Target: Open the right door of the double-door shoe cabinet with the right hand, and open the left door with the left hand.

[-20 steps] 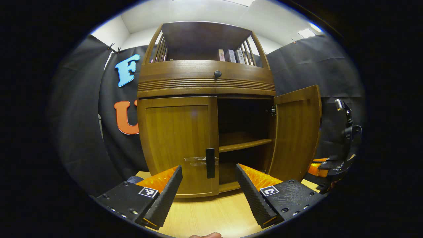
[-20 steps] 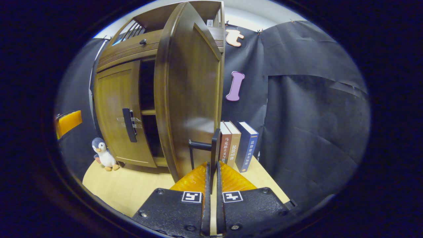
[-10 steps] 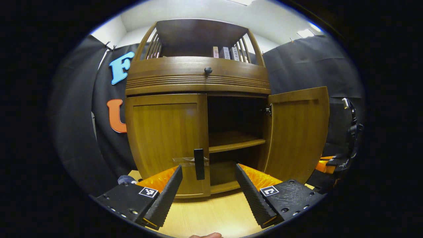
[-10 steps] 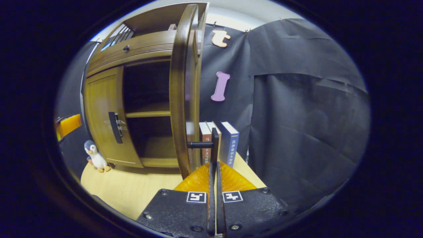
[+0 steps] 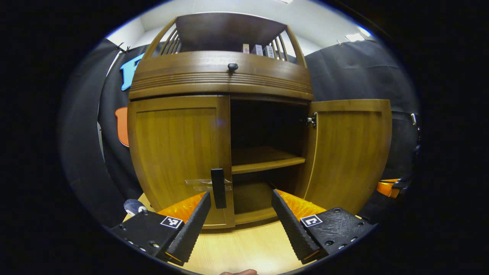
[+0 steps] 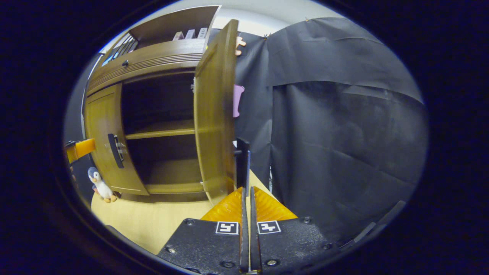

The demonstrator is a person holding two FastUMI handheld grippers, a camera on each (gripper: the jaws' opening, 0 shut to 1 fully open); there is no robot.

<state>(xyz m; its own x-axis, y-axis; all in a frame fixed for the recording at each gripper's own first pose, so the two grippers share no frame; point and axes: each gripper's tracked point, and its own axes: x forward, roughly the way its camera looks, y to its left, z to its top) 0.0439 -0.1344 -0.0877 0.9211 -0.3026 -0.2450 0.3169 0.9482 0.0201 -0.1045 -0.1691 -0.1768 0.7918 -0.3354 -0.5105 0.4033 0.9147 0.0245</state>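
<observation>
- Left gripper (image 5: 240, 214) is wide open, nothing between the fingers, hovering just above the light wooden table (image 5: 244, 248).
- Right ahead of it, just past the left finger's tip, is the dark bar handle (image 5: 218, 188) of the left door (image 5: 177, 152). Not touching it, and that door is shut flat.
- Beyond the right finger you look straight into the open half of the shoe cabinet (image 5: 225, 82): one inner shelf (image 5: 263, 162), dark behind it.
- Off to the right of the left gripper, the right door (image 5: 349, 152) is swung wide, inner face toward the camera.
- Right gripper (image 6: 247, 189) has its fingers pinched nearly together on the right door's handle (image 6: 242, 164), which sticks up straight ahead from between the tips.
- Just left of those fingers is the door's edge, open cabinet farther left.
- Far left, a little penguin plush (image 6: 100, 185) sits on the table by the closed door.
- Up top and farthest away, some books (image 5: 259, 49) stand on the cabinet's upper shelf above the drawer knob (image 5: 232, 67).
</observation>
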